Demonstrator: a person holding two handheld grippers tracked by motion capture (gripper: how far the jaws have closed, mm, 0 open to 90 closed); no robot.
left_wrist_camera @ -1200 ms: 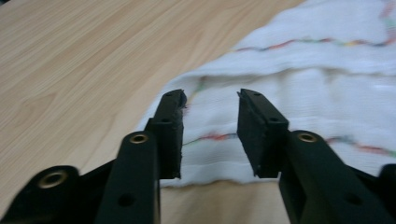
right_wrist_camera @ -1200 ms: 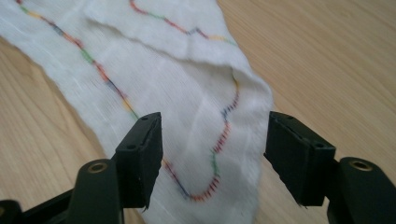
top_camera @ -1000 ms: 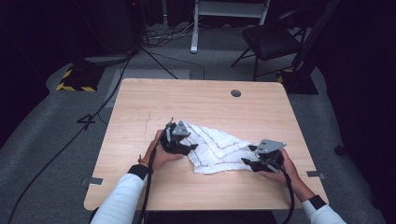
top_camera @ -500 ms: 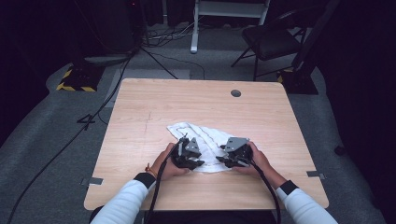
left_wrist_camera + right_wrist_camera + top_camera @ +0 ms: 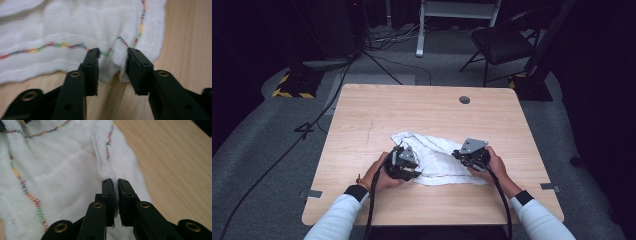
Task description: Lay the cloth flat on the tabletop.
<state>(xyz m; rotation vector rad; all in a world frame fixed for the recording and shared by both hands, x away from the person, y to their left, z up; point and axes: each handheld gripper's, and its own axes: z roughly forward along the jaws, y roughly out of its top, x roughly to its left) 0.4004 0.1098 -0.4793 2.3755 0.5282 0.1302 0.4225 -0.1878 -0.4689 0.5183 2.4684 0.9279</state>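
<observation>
The jaws of the right gripper [image 5: 116, 202], just closed, are pinched on a raised fold of the white woven cloth with multicoloured stitched lines [image 5: 62, 165]. The left gripper [image 5: 112, 72] has its jaws parted, just reopened slightly, around a loose cloth edge. The crumpled cloth lies on the light wooden desk [image 5: 422, 107].

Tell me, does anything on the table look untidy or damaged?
The white cloth with multicoloured stitching lies crumpled and unevenly bunched on the light wooden table, its near edge puckered into ridges. No tear, stain or spill is visible.
</observation>
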